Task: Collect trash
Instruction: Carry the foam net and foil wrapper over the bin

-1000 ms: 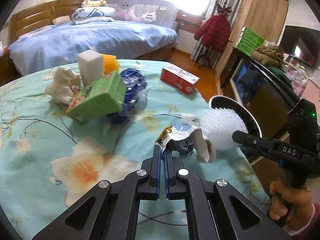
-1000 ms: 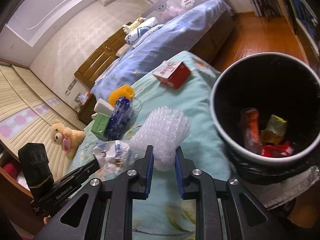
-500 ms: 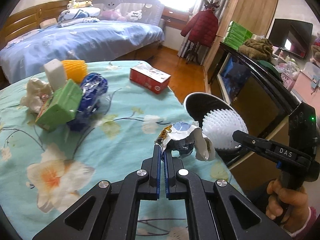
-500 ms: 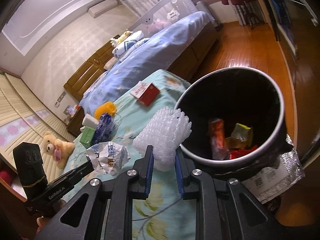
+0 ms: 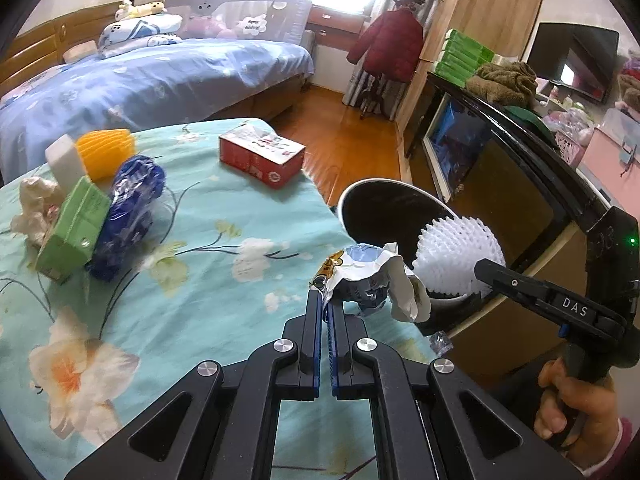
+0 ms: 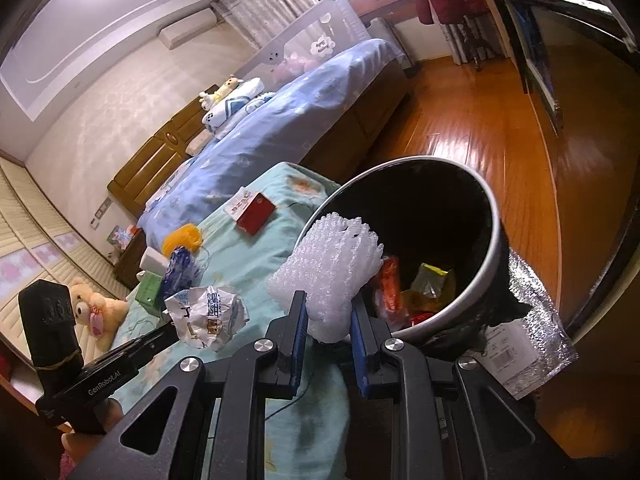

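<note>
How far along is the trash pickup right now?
Partly done. A few wrappers already lie in the bin. In hand: the right tool holds white foam netting at the bin's rim, and the left tool pinches a crumpled wrapper. Left on the table: red box, green box, blue bag, yellow netting, white block, tissue.

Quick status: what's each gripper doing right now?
Left gripper: shut on the crumpled wrapper.
Right gripper: shut on the white foam net, beside the trash bin.
</note>
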Demonstrator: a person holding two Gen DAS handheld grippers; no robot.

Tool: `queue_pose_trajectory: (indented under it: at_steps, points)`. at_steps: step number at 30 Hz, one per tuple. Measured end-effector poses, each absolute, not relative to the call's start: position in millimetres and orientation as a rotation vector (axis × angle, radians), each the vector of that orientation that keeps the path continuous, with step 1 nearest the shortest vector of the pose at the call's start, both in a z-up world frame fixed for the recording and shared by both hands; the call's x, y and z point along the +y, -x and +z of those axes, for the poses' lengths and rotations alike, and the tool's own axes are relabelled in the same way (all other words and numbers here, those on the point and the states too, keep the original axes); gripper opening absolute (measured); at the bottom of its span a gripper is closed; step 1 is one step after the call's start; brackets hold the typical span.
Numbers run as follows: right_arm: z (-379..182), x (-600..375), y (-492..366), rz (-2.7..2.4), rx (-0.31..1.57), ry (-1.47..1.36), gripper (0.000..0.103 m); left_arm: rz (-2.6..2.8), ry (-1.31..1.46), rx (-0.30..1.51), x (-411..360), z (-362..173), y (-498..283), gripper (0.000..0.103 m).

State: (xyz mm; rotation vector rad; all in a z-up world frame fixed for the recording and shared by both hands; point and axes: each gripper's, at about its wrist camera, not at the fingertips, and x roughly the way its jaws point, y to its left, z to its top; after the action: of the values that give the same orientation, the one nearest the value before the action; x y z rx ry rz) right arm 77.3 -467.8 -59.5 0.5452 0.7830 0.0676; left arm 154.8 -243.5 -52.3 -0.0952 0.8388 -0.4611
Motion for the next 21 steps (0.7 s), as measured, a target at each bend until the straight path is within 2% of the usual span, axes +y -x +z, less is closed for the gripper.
queue_pose_trajectory:
  at_steps: [21]
  points:
    - [-67.5, -487.7, -86.3, -0.038, 0.814, -0.469, 0.02, -0.493, 0.058, 0.858, -297.2, -54.2, -183.3, 0.001]
